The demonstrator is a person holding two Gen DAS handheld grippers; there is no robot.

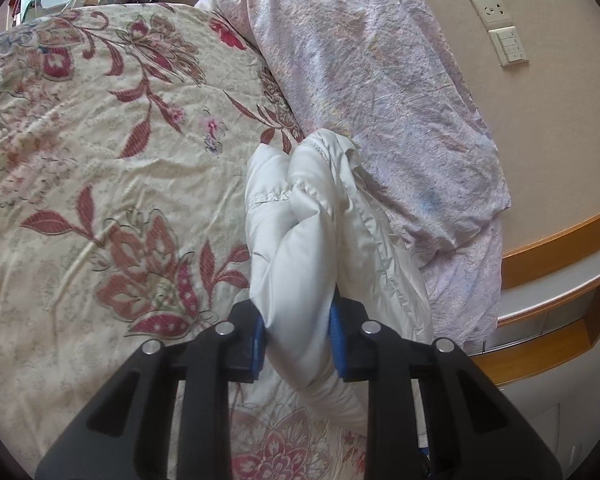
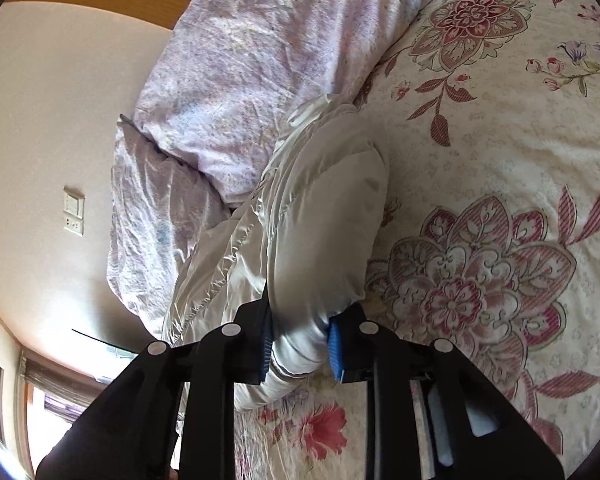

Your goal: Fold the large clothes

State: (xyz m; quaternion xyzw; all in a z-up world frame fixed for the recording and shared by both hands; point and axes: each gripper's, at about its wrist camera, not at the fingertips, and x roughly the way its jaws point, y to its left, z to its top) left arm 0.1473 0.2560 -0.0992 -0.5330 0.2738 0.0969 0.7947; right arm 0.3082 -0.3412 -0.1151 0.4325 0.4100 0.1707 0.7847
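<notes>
A white padded garment (image 1: 312,216) lies bunched on the floral bedspread (image 1: 100,160). My left gripper (image 1: 298,344) is shut on a thick fold of it, blue pads on both sides of the fabric. In the right wrist view the same white garment (image 2: 324,216) runs from the pillows toward me, and my right gripper (image 2: 300,344) is shut on another padded fold of it. The rest of the garment trails away from both grippers toward the pillows.
Two pale lilac pillows (image 1: 372,80) lie at the head of the bed, touching the garment; they also show in the right wrist view (image 2: 236,80). A wooden bedside shelf (image 1: 560,276) and a wall socket (image 1: 494,10) are beyond. The floral bedspread (image 2: 500,200) covers the bed.
</notes>
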